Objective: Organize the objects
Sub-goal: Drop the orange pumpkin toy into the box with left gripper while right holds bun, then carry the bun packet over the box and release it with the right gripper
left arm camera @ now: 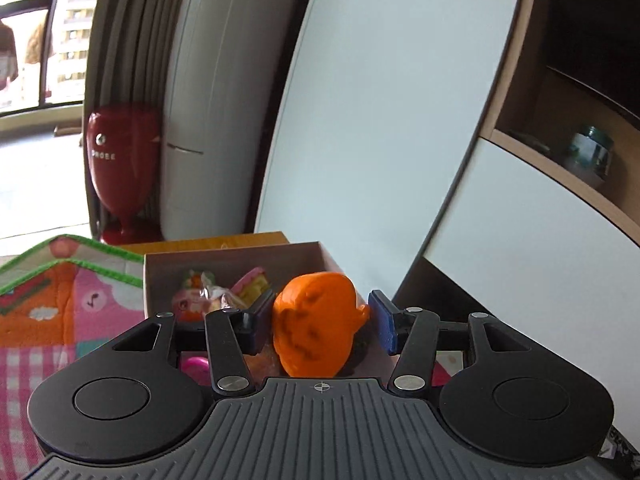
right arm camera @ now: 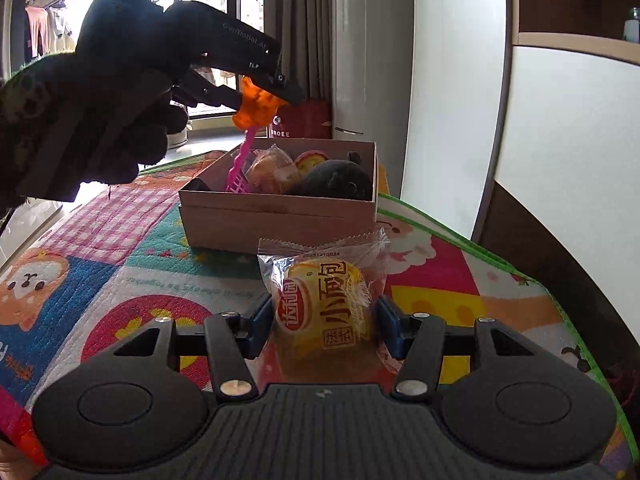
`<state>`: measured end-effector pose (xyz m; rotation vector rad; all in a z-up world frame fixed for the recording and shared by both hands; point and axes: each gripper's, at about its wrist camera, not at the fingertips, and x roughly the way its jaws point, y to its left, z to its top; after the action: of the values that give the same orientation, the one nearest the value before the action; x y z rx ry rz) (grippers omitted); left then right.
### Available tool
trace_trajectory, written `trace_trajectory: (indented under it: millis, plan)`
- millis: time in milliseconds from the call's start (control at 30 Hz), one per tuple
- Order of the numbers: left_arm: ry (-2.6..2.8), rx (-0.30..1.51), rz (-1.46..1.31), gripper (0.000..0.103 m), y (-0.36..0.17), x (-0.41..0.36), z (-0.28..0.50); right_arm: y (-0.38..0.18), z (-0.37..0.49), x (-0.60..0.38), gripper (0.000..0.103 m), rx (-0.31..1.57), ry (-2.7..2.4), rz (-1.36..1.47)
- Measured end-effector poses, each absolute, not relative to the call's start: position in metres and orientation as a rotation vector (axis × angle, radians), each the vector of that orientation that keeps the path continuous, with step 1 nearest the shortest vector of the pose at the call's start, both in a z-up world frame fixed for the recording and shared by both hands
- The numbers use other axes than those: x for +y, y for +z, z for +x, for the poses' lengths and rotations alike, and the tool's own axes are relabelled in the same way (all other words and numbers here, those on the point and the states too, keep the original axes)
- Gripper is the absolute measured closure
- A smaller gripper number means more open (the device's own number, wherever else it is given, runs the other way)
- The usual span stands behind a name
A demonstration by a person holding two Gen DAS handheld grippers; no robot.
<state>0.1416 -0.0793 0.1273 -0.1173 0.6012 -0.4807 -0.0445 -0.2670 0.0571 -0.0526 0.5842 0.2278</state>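
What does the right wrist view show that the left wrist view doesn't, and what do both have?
Only the right wrist view: the wrapped bun in the right gripper, the left gripper seen from outside above the box, and a dark plush toy inside it.

Only the left wrist view: the orange toy's carved face up close, a shelf jar.

Both: the cardboard box, the orange toy, the colourful mat, the red vase-shaped thing.

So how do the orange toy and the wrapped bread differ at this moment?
The orange toy is bare, solid orange plastic; the wrapped bread sits in a clear, printed packet. The toy is held up over the cardboard box by the left gripper; the bread is in front of the box, low over the play mat, in the right gripper. Both are gripped.
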Motion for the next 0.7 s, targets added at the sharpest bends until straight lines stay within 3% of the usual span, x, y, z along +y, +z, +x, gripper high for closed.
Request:
trace_trajectory:
  millis: [400, 700]
  plan:
    - [-0.444, 0.414, -0.259, 0.048, 0.139, -0.024, 0.101, 0.059, -0.035, -0.267, 0.048, 0.609, 0.252, -0.004]
    - [-0.373, 0.544, -0.231, 0.048, 0.08, 0.016, 0.06, 0.147, 0.063, -0.246, 0.048, 0.527, 0.272, 0.054]
